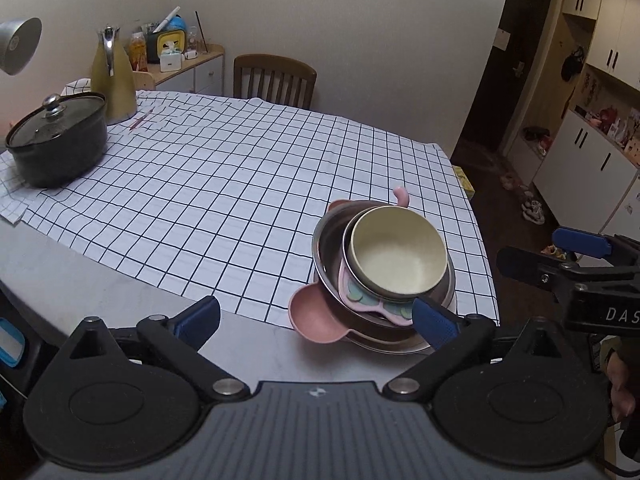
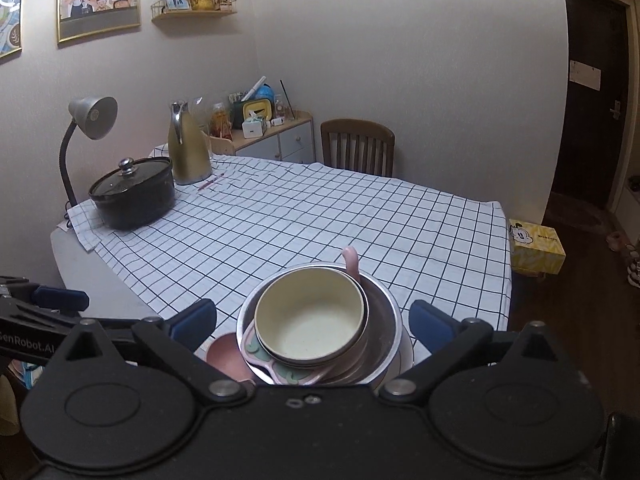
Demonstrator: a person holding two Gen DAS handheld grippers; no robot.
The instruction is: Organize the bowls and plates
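A cream bowl [image 1: 396, 256] [image 2: 312, 320] tops a stack at the table's near right corner. It sits inside a steel bowl [image 1: 326, 240] [image 2: 386, 312], together with a pink child's plate [image 1: 316, 316] [image 2: 228, 354] with round ears, and steel plates lie underneath. My left gripper [image 1: 316, 324] is open just short of the stack; its right finger [image 1: 434, 328] overlaps the stack's near rim in the view. My right gripper [image 2: 313, 322] is open, its fingers wide on either side of the stack and not pressing it. Neither holds anything.
A checked cloth [image 1: 224, 184] covers most of the table. At the far left stand a black lidded pot [image 1: 56, 140] [image 2: 134, 194], a yellow-green jug [image 1: 112, 80] and a desk lamp [image 2: 92, 116]. A wooden chair [image 1: 274, 80] stands behind, and a yellow tissue box [image 2: 536, 248] to the right.
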